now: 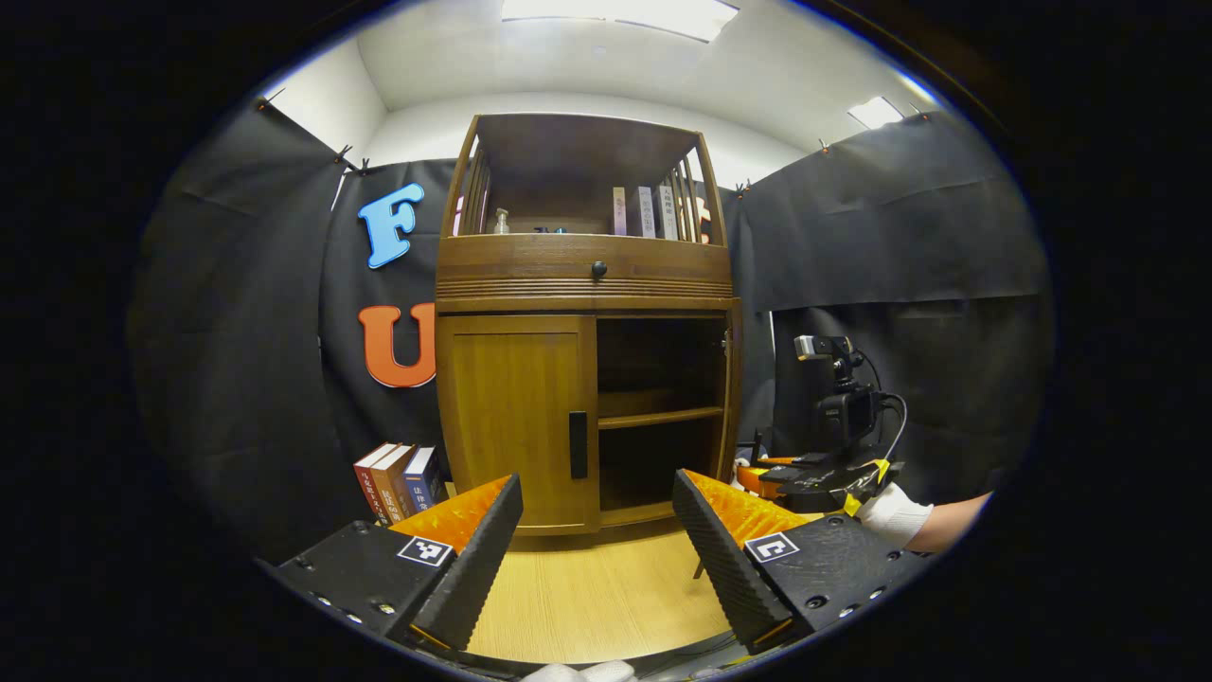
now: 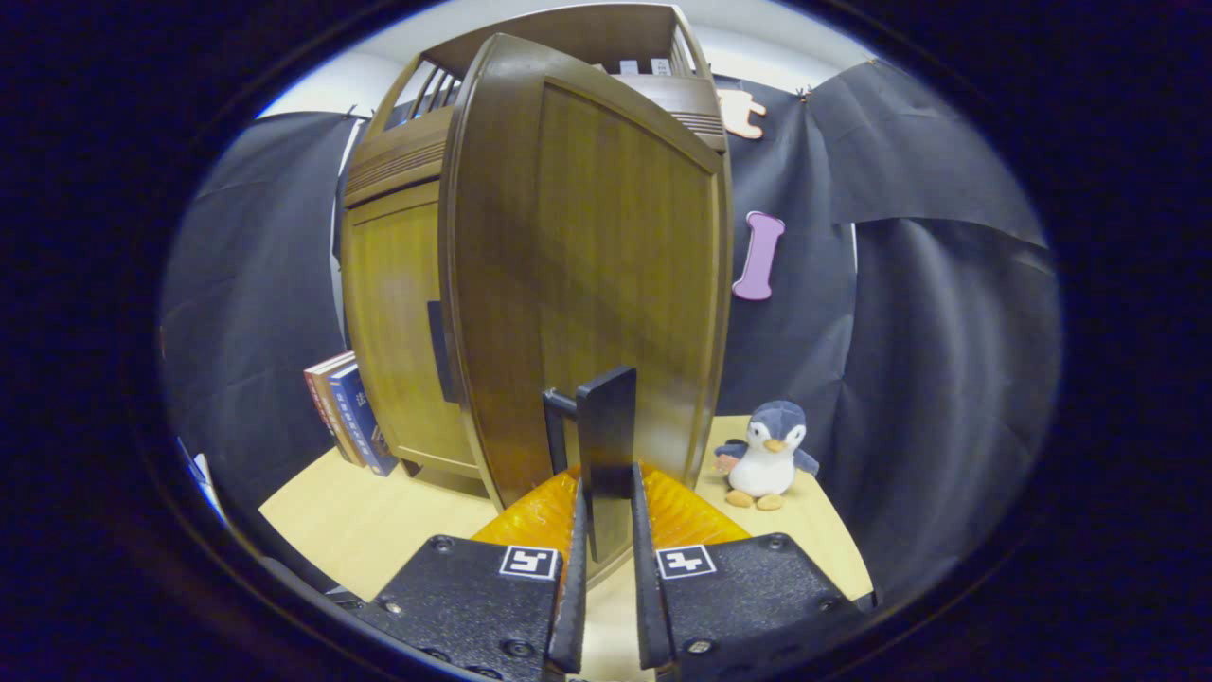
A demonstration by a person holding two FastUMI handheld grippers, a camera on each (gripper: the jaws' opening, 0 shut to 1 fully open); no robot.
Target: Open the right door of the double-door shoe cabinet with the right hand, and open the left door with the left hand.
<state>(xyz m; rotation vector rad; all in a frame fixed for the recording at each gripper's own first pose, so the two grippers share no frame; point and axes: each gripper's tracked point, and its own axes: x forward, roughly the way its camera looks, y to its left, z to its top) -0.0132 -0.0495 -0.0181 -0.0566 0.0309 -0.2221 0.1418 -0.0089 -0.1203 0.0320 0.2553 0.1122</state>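
Already the first half looks done: in the left gripper view the cabinet (image 1: pixel 582 322) stands at 12 o'clock with its right side gaping, dark shelves (image 1: pixel 658 415) showing, while the left door (image 1: pixel 516 421) sits flush and closed, its dark handle (image 1: pixel 578 444) upright along the inner edge. In the right gripper view the right door (image 2: pixel 587 275) is swung wide toward the camera, and the right gripper (image 2: pixel 606 530) is pinched on that door's handle (image 2: pixel 606 455), both fingers pressing its flat bar. The left gripper (image 1: pixel 598 530) is spread wide, apart from the cabinet, with the closed door's handle just above the gap between its fingers. So the step in hand, as I judge it, is the turn to the left door. The next move calls for carrying the left gripper forward toward 12 o'clock, closing on that handle, then pulling back in an arc about the hinges at 9 o'clock. Books (image 1: pixel 398 478) lean at 8 o'clock on the floor.
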